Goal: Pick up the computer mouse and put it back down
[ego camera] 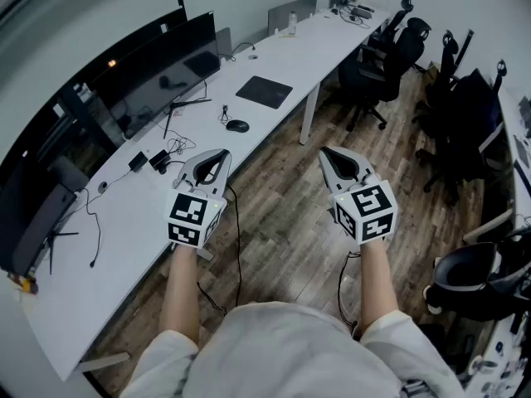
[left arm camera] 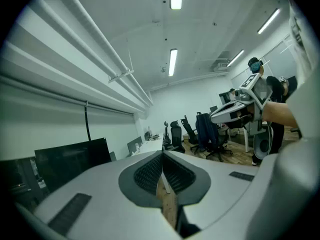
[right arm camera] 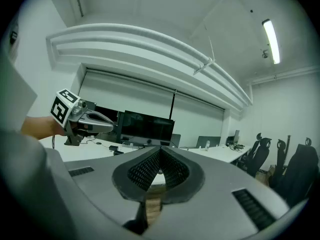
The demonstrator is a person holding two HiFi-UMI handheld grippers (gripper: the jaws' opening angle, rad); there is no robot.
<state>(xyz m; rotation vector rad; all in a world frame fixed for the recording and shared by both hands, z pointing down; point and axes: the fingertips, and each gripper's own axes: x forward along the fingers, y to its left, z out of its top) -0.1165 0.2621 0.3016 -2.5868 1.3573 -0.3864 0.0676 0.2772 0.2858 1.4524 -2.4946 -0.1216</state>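
Closest of all is the person's pale shirt (ego camera: 282, 351), at the bottom of the head view. Two bare arms (ego camera: 181, 293) reach out from it. Each hand holds a gripper up in the air, pointing almost level.

On the left gripper (ego camera: 219, 156) the two jaws are pressed tight together, with nothing between them. On the right gripper (ego camera: 328, 156) the jaws are pressed together too, and it holds nothing. The two grippers are side by side but apart. The right one hangs over the wood floor (ego camera: 282, 214), and the left one is at the edge of a long white desk (ego camera: 141, 222).

Farther along that desk sits the computer mouse (ego camera: 237, 126). It is small and dark, lies flat on the top, and is well away from both grippers. Past it lies a dark mat (ego camera: 264, 91). Big black screens (ego camera: 158, 77) stand along the desk's far side. Black chairs (ego camera: 386, 60) stand farther off in the room.
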